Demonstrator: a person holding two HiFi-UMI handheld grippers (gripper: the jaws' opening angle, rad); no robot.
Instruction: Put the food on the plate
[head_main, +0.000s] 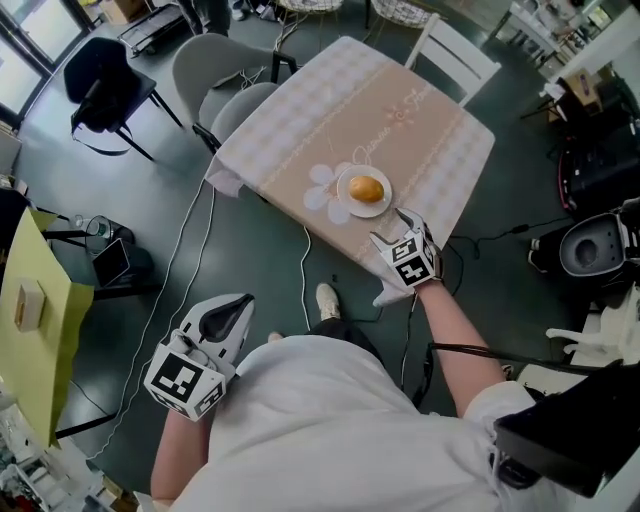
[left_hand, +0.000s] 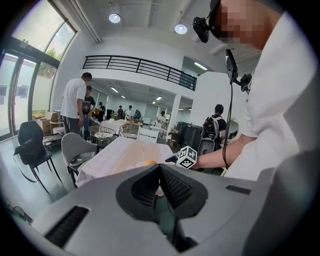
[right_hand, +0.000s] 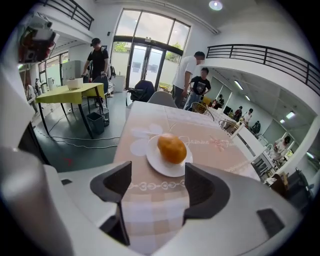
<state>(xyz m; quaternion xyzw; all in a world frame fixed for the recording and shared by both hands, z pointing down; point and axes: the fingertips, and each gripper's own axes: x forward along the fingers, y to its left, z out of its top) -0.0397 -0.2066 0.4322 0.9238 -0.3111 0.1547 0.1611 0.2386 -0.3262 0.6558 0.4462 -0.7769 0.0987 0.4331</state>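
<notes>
Left gripper (head_main: 240, 302) — my jaws pressed together, empty | right gripper (head_main: 392, 228) spread wide, empty | food (head_main: 366, 189) on plate (head_main: 347, 205) — done, I judge.

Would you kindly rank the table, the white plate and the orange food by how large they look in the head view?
1. Table: largest by far.
2. White plate.
3. Orange food: smallest, lying on the plate.
All three are about equally far from the camera, so the order is safe.
</notes>
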